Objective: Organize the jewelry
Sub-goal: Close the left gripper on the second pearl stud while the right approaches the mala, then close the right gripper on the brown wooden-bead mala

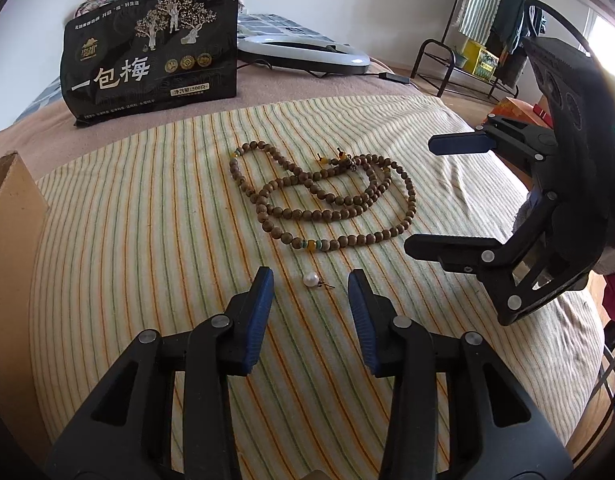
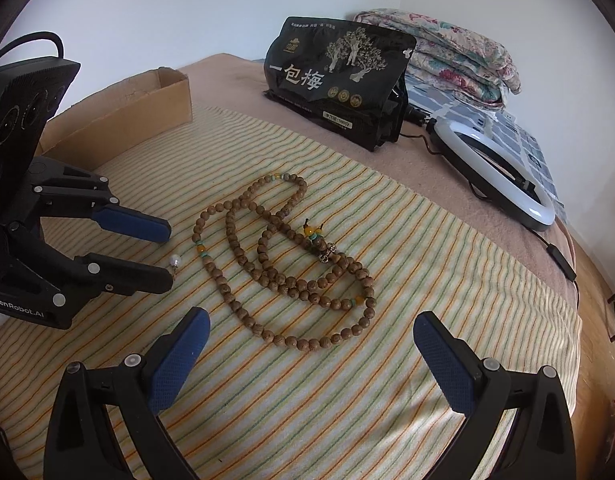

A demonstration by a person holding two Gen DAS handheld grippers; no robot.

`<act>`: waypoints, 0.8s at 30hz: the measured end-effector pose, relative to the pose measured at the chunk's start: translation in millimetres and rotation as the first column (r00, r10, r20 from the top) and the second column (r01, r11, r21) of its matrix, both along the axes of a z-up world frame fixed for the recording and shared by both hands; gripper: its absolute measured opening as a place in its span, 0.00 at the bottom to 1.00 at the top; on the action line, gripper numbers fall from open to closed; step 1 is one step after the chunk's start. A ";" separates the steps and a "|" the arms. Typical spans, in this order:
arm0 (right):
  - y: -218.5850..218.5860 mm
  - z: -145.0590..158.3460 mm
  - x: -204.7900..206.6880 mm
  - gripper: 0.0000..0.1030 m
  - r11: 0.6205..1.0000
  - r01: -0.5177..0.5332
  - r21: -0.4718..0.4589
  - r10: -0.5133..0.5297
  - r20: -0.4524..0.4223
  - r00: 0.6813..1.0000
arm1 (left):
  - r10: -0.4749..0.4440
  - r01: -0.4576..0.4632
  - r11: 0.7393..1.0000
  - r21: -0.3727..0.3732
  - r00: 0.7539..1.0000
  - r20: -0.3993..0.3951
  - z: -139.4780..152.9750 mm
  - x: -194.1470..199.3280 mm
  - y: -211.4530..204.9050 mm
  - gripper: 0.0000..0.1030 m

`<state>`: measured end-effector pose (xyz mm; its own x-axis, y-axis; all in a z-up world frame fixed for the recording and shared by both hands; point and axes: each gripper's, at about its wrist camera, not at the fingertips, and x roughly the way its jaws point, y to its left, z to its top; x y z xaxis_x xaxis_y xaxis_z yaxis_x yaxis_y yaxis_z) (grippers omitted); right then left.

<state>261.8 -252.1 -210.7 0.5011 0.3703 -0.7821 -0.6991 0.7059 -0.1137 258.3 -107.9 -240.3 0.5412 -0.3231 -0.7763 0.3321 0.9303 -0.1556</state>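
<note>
A long strand of brown wooden beads (image 1: 327, 196) lies in loops on the striped cloth (image 1: 147, 240); it also shows in the right wrist view (image 2: 283, 264). A single white pearl (image 1: 310, 279) lies on the cloth just ahead of my left gripper (image 1: 311, 280), which is open with the pearl between its fingertips. In the right wrist view the pearl (image 2: 174, 260) sits between the tips of the left gripper (image 2: 166, 254). My right gripper (image 2: 311, 324) is open wide and empty, near the bead strand; it shows at the right in the left wrist view (image 1: 419, 196).
A cardboard box (image 2: 147, 108) stands at the cloth's left side. A black snack bag (image 1: 151, 52) stands behind the beads. A white ring light (image 2: 507, 172) with a cable lies on the bed. Folded quilts (image 2: 451, 52) are stacked at the back. A clothes rack (image 1: 487, 20) stands beyond the bed.
</note>
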 end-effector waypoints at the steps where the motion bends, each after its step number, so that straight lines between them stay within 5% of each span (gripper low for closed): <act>1: 1.5 -1.0 1.2 1.00 1.000 -0.004 -0.002 0.004 0.000 1.000 | 0.001 -0.001 1.000 0.008 1.000 -0.002 -1.6 0.7 -0.6 0.30; 9: 13.7 -12.8 10.9 1.00 0.999 -0.038 -0.023 0.038 -0.015 0.999 | 0.037 -0.036 0.999 0.024 0.999 -0.029 -8.4 10.0 3.5 0.11; 24: 47.7 -22.9 36.9 1.00 0.991 -0.122 -0.055 0.121 -0.019 0.992 | 0.071 -0.071 0.997 0.011 0.997 -0.043 -5.7 2.3 28.6 0.10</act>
<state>298.7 -204.4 -233.6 0.4425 0.3829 -0.8109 -0.7812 0.6086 -0.1389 260.6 -79.4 -246.0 0.5284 -0.2777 -0.8023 0.2584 0.9528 -0.1595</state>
